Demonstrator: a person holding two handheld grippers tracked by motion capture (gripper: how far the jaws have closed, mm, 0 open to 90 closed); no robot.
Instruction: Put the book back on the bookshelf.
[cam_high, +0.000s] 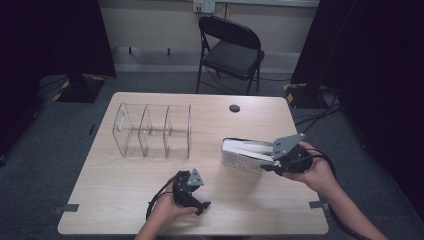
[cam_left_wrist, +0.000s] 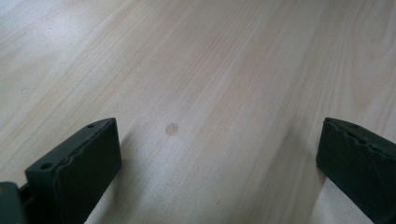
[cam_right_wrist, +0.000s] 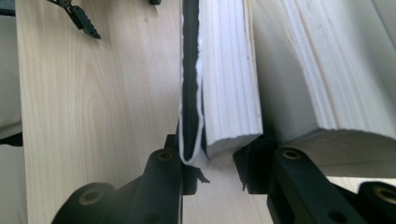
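A thick book (cam_high: 244, 151) with a dark cover and white pages lies on the wooden table (cam_high: 125, 205), right of the middle. My right gripper (cam_high: 273, 162) comes at it from the right. In the right gripper view this gripper (cam_right_wrist: 212, 156) is shut on the dark cover (cam_right_wrist: 188, 93) together with a thin wad of pages (cam_right_wrist: 229, 79), and the rest of the page block (cam_right_wrist: 327, 70) stands apart from them. My left gripper (cam_high: 196, 199) hovers low over the table near its front edge. Its jaws (cam_left_wrist: 219, 140) stand wide open over bare wood, with nothing between them.
A clear plastic organiser (cam_high: 152, 131) with three compartments stands on the left half of the table. A small black round cap (cam_high: 234, 108) sits in the tabletop near the far edge. Beyond the table is a black folding chair (cam_high: 231, 50).
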